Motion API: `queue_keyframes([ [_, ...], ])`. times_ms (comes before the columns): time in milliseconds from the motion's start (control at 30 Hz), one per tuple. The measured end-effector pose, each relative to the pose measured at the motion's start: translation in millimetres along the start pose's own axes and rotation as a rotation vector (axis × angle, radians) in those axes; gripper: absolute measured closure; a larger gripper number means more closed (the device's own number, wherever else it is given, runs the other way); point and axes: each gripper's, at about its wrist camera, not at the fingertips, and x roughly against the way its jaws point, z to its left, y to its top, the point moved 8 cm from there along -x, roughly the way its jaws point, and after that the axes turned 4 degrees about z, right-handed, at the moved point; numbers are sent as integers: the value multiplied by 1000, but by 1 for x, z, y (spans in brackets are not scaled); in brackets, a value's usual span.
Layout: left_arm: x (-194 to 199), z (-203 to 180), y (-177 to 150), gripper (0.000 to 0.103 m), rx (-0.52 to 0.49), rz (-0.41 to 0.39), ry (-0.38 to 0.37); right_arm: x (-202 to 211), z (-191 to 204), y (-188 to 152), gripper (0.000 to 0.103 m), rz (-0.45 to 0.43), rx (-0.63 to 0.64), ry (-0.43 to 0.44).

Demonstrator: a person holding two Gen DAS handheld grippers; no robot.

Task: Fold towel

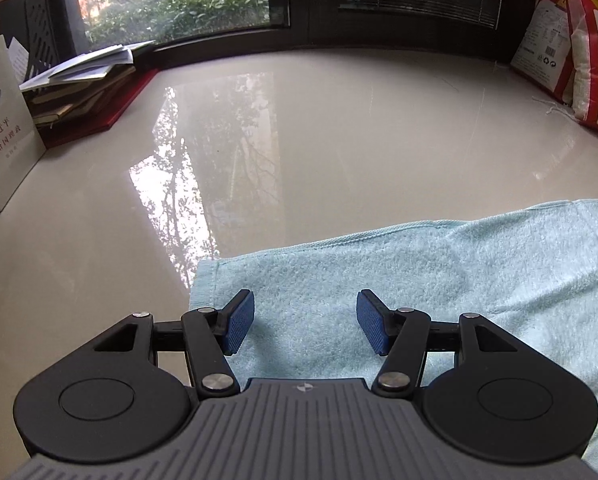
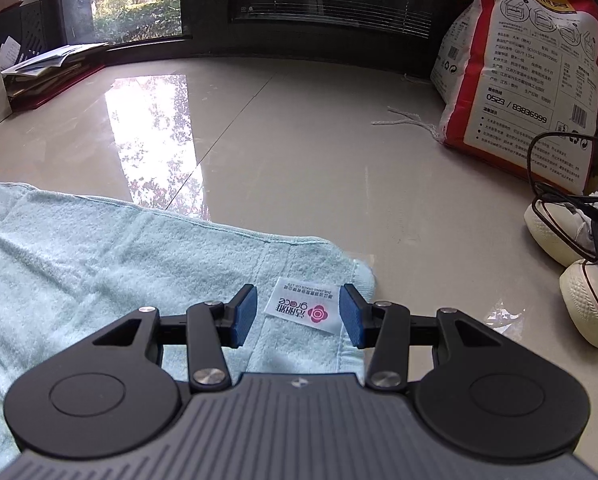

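Beside towel (image 2: pixel 99 248), right wrist view only: label (image 2: pixel 305 306), sneakers (image 2: pixel 579 272).

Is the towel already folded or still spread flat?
Cannot tell for sure. The towel lies flat on the floor, its label facing up; the thick rolled right end hints at a doubled layer, but its near part is hidden.
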Motion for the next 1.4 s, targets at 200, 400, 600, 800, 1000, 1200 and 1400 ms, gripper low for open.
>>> queue_keyframes([
  [200, -9, 4, 6, 43, 1, 12, -15, -22, 3, 7, 56, 48, 17, -3],
  [400, -16, 13, 12, 43, 18, 7, -8, -28, -4, 9, 50, 52, -35, 32],
  [600, -23, 18, 20, 41, 25, -10, 2, -34, -4, 15, 50, 43, -36, 13],
  [800, -26, 20, 23, 41, 26, -16, 1, -40, -6, 20, 50, 38, -43, 3],
  [1000, -26, 21, 24, 42, 56, -10, 16, -44, -9, 23, 50, 29, -57, -3],
  [1200, -9, 18, 20, 49, 95, -23, 23, -38, -3, 23, 50, 27, -43, -3],
  [1400, -7, 7, 7, 49, 71, 17, 28, -25, 4, 18, 49, 25, -35, 9],
])
